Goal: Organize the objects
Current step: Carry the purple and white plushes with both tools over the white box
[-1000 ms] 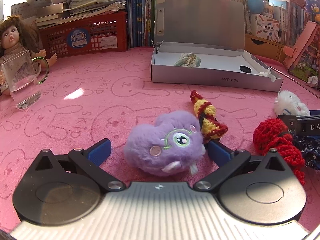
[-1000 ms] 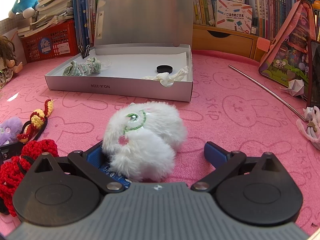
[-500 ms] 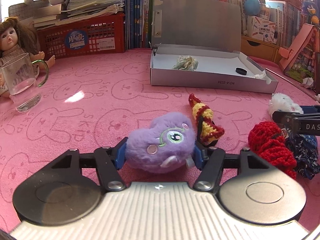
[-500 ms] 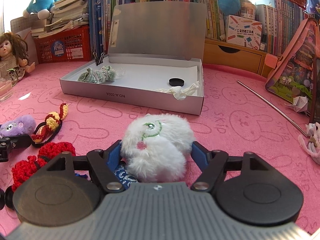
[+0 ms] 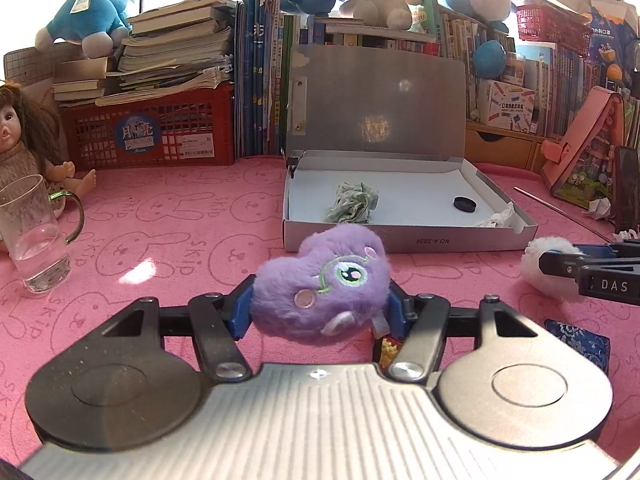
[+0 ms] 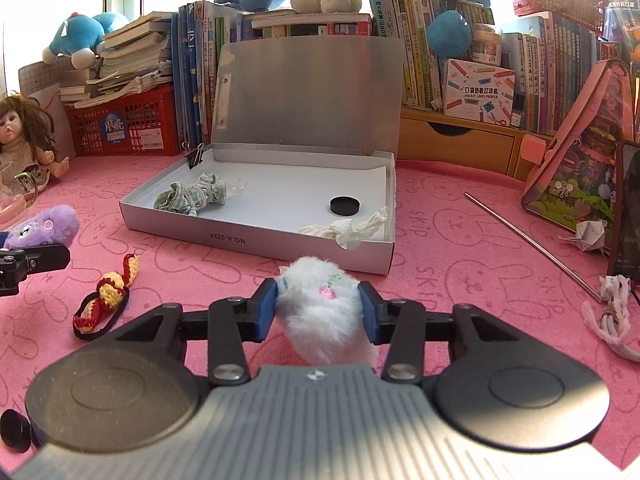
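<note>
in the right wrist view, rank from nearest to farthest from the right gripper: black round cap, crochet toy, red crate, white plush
1. white plush: between the closing jaws of the right gripper.
2. crochet toy: on the pink mat, to the left.
3. black round cap: inside the open box, straight ahead.
4. red crate: far back left, under stacked books.

Purple and white plush toys over a pink cloth

A purple plush [image 5: 324, 284] sat between blue pads [image 5: 242, 312]; a white plush [image 6: 322, 308] with pink embroidery between the other pair, above a rabbit-printed pink cloth [image 6: 460, 264].
</note>
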`<control>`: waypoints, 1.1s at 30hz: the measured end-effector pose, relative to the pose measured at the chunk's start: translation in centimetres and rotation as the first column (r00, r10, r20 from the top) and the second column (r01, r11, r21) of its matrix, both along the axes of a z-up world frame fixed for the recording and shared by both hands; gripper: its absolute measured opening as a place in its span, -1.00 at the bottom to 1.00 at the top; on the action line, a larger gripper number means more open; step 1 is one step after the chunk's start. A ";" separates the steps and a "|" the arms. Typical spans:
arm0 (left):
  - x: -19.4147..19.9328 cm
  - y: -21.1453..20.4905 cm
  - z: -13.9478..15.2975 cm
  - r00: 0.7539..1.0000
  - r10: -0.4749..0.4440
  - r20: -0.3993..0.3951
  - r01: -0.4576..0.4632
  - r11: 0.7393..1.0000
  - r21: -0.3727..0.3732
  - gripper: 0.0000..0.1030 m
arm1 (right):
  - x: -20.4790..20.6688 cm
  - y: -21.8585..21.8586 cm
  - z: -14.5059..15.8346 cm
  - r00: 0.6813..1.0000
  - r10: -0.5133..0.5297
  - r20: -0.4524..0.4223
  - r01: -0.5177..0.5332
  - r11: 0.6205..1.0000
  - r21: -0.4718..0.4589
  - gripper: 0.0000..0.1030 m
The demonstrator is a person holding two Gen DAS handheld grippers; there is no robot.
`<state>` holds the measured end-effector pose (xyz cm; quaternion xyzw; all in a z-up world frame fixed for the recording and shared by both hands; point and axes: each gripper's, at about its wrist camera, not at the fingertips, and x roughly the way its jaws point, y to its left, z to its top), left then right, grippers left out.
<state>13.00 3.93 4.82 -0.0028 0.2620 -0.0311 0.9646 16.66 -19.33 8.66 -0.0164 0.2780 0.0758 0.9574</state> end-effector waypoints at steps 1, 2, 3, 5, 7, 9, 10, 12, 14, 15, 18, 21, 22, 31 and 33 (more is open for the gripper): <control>0.3 -0.1 0.2 1.000 -0.005 0.001 0.005 1.000 0.000 0.32 | 0.0 0.0 0.1 1.000 0.000 0.000 0.000 1.000 0.001 -0.08; 0.6 -0.2 0.3 1.000 -0.010 0.002 0.010 1.000 0.000 0.32 | 0.2 0.0 0.1 1.000 0.001 -0.003 -0.001 1.000 0.001 -0.10; 0.8 -0.3 0.5 1.000 -0.012 0.004 0.012 1.000 0.001 0.32 | 0.2 0.0 0.2 1.000 0.004 -0.006 -0.004 1.000 0.001 -0.11; 1.4 -0.5 0.7 1.000 -0.015 0.010 0.015 1.000 0.005 0.32 | 0.3 0.0 0.2 1.000 0.003 -0.010 -0.003 1.000 0.002 -0.12; 1.9 -0.7 0.9 1.000 -0.019 0.011 0.019 1.000 0.005 0.32 | 0.4 0.0 0.2 1.000 -0.001 -0.014 0.001 1.000 0.012 -0.13; 2.3 -0.8 1.0 1.000 -0.024 0.010 0.024 1.000 0.003 0.32 | 0.3 -0.1 0.3 1.000 -0.007 -0.002 0.007 1.000 0.015 -0.16; 2.5 -0.9 1.1 1.000 -0.026 0.011 0.026 1.000 0.002 0.32 | 0.3 -0.1 0.4 1.000 -0.008 0.004 0.008 1.000 0.016 -0.16; 3.1 -0.9 1.4 1.000 -0.028 0.013 0.028 1.000 -0.002 0.32 | 0.4 -0.3 0.9 1.000 -0.012 0.012 0.012 1.000 0.021 -0.16; 4.0 -0.8 1.9 0.999 -0.030 0.016 0.030 1.000 -0.009 0.32 | 0.8 -0.4 1.4 1.000 -0.015 0.022 0.015 1.000 0.025 -0.16; 4.4 -0.8 2.1 0.999 -0.029 0.016 0.029 1.000 -0.012 0.32 | 1.0 -0.5 1.7 0.999 -0.018 0.028 0.017 1.000 0.026 -0.16; 6.3 -0.8 2.9 0.999 -0.047 0.018 0.048 0.999 -0.019 0.32 | 2.0 -0.7 2.7 0.999 -0.025 0.045 0.023 0.999 0.040 -0.16; 8.3 -1.0 3.5 0.997 -0.076 0.014 0.076 0.997 -0.031 0.32 | 3.8 -1.4 4.2 0.997 -0.048 0.060 0.044 0.997 0.069 -0.16; 9.0 -1.0 3.7 0.997 -0.079 0.010 0.079 0.996 -0.034 0.32 | 4.5 -1.7 4.7 0.997 -0.055 0.060 0.050 0.995 0.083 -0.16; 16.6 -1.1 3.3 1.000 -0.022 -0.019 0.021 0.997 -0.077 0.32 | 11.4 -4.1 6.5 0.994 -0.108 0.014 0.100 0.957 0.272 -0.16; 18.0 -1.1 2.8 0.999 -0.014 -0.036 0.011 0.996 -0.085 0.32 | 12.7 -4.5 6.2 0.993 -0.119 -0.010 0.116 0.941 0.316 -0.16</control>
